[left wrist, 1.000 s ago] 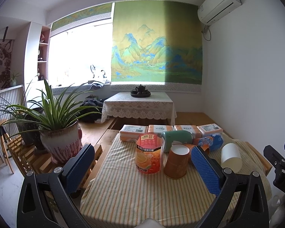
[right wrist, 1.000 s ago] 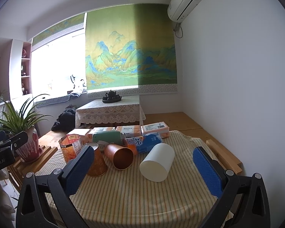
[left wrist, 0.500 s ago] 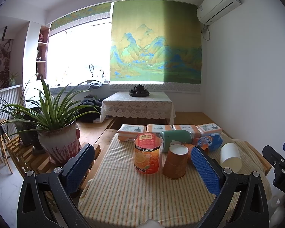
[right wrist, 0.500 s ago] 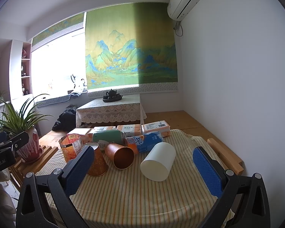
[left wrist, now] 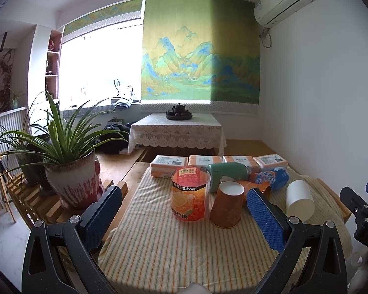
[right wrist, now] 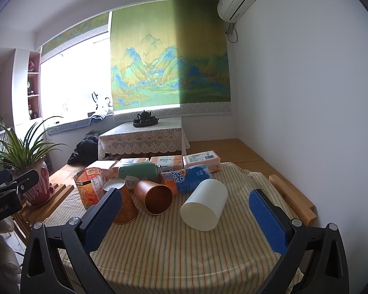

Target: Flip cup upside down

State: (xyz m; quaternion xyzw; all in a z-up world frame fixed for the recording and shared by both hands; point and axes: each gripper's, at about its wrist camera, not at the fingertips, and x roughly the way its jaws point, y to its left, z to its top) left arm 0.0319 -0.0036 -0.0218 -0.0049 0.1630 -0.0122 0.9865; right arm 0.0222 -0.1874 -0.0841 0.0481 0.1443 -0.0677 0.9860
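Observation:
A white cup [right wrist: 203, 205] lies on its side on the striped cloth, base toward me, ahead of my open right gripper [right wrist: 185, 193] and apart from it. It also shows in the left wrist view, where the white cup [left wrist: 299, 201] is at the right. A brown paper cup [left wrist: 227, 204] stands upside down just ahead of my open left gripper [left wrist: 184, 196]. A copper cup [right wrist: 155, 196] lies on its side with its mouth toward me. Nothing sits between either gripper's fingers.
An orange printed carton [left wrist: 189, 193], a green bottle [left wrist: 227, 172] on its side, a blue and orange packet [right wrist: 186, 177] and tissue packs [left wrist: 203, 160] crowd the table's back. A potted plant [left wrist: 71, 178] stands left of the table. A white wall closes the right side.
Both views have drifted only slightly. Nothing on the table has moved, and both grippers stay open and empty.

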